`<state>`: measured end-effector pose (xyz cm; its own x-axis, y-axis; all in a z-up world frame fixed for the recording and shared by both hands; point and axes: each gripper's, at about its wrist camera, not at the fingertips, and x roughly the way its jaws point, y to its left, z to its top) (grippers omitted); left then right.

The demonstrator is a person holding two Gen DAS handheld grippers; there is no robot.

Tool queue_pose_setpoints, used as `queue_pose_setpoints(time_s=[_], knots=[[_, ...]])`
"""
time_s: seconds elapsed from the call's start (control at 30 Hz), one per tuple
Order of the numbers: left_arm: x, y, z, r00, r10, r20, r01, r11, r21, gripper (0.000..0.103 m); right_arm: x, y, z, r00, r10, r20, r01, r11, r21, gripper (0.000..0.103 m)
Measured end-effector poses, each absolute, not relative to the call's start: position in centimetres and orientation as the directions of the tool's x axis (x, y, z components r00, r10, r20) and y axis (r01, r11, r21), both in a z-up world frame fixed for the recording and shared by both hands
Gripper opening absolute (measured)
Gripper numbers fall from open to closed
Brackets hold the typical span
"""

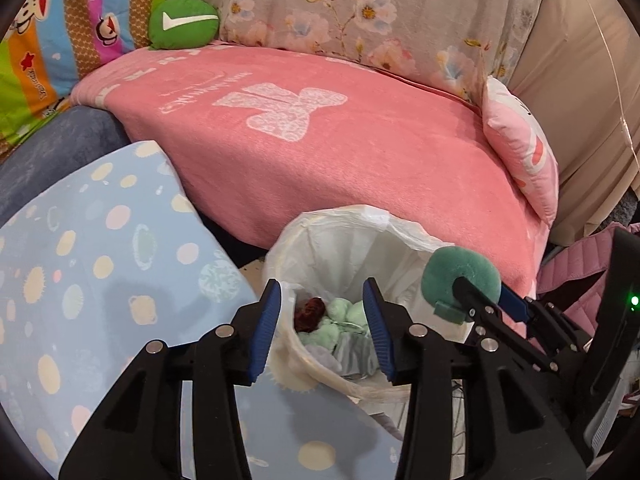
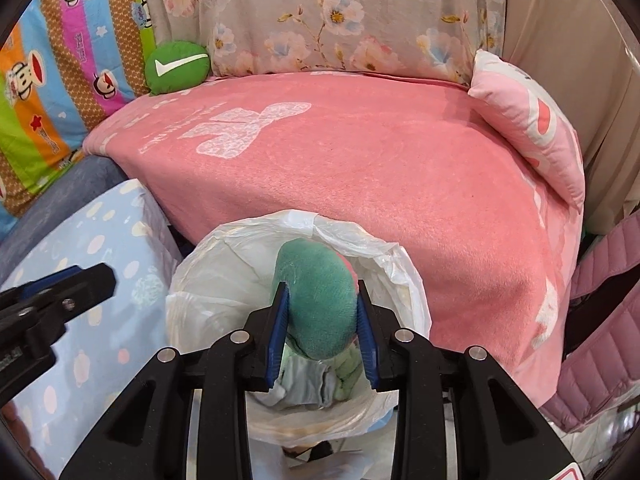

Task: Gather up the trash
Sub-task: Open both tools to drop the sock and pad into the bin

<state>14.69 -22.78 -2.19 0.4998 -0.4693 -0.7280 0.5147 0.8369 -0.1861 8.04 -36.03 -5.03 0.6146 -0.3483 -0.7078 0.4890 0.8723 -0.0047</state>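
A bin lined with a white plastic bag [image 1: 348, 220] [image 2: 240, 236] stands on the floor in front of the pink-covered sofa. Inside lie a dark red scrap [image 1: 309, 310], pale green lumps [image 1: 344, 316] and a crumpled grey piece [image 1: 356, 354]. My left gripper [image 1: 322, 328] hangs open over the bin's mouth with nothing between its blue pads. My right gripper [image 2: 322, 332] [image 1: 484, 292] is shut on a teal-green plush toy [image 2: 320, 300] [image 1: 460, 272], held above the bin's right side. One finger of the left gripper [image 2: 92, 280] shows at the left in the right wrist view.
A pink blanket [image 1: 340, 152] covers the seat behind the bin. A blue dotted cushion [image 1: 92, 272] lies to its left. A green round cushion with a white tick [image 1: 184, 22], a pink pillow [image 1: 524, 152] and pink quilted fabric [image 2: 600, 320] at the right are also in view.
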Motion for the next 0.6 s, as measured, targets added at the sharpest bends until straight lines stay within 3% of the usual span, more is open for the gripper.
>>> queue_pose_setpoints(time_s=[0.17, 0.27, 0.33, 0.6], knots=[[15.0, -21.4, -2.4, 0.534, -0.429, -0.729, 0.485, 0.861, -0.152, 0.047, 9.3, -35.0, -5.8, 0.594, -0.375, -0.711, 0.480, 0.875, -0.061, 0.037], [15.3, -20.4, -2.6, 0.547, -0.409, -0.730, 0.462, 0.875, -0.144, 0.057, 9.8, -34.2, -6.0, 0.600, -0.352, -0.719, 0.456, 0.888, -0.055, 0.041], [15.6, -19.7, -2.7, 0.553, -0.399, -0.731, 0.447, 0.883, -0.144, 0.059, 9.9, -33.7, -5.9, 0.607, -0.331, -0.722, 0.439, 0.897, -0.042, 0.048], [16.0, -17.1, -3.7, 0.554, -0.375, -0.743, 0.392, 0.905, -0.164, 0.066, 9.3, -32.7, -5.5, 0.623, -0.271, -0.734, 0.407, 0.913, 0.009, 0.052]])
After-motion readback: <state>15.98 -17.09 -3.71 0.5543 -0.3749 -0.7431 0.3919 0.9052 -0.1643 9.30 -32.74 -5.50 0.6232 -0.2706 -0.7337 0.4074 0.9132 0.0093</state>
